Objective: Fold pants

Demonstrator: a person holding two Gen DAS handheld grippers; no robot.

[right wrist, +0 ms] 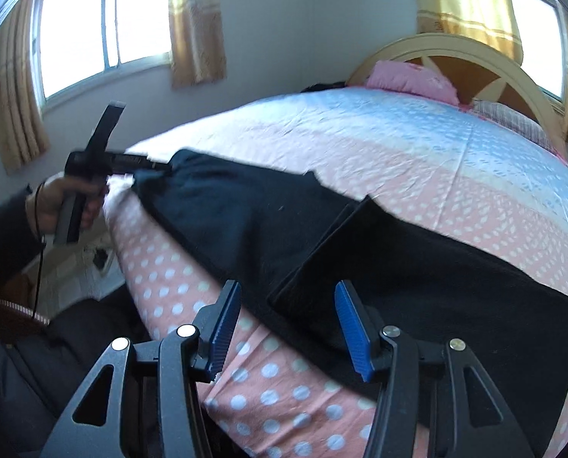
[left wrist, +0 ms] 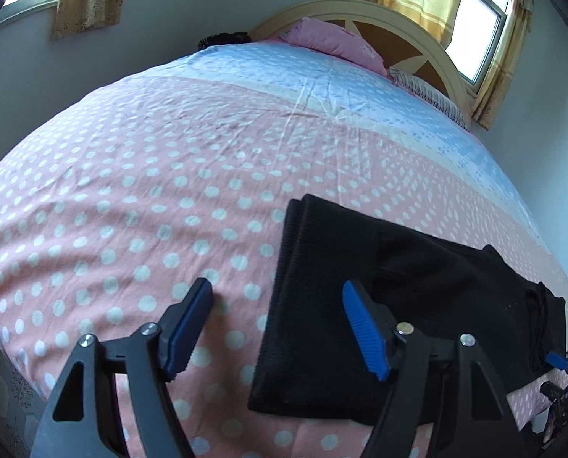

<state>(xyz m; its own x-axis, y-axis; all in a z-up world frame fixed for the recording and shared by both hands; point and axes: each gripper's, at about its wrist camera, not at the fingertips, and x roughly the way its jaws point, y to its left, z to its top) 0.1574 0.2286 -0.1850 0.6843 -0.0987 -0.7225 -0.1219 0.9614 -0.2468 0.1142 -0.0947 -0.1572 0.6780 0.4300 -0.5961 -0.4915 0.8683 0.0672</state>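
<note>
The bed [left wrist: 139,198] with its pink dotted sheet fills both views. The black pants [left wrist: 322,305] lie flat along the bed's near edge, one end already doubled back over the middle, so a first fold looks done and at least another is left. The left gripper [left wrist: 280,328] hovers at the pants' end, jaws wide apart and empty. The right gripper [right wrist: 288,328] hangs over the folded edge, jaws part open, gripping nothing

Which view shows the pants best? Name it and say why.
The right wrist view: the pants stretch along the bed edge, with one end folded over on top. The left wrist view shows only part of them, partly behind a gripper finger.
</note>
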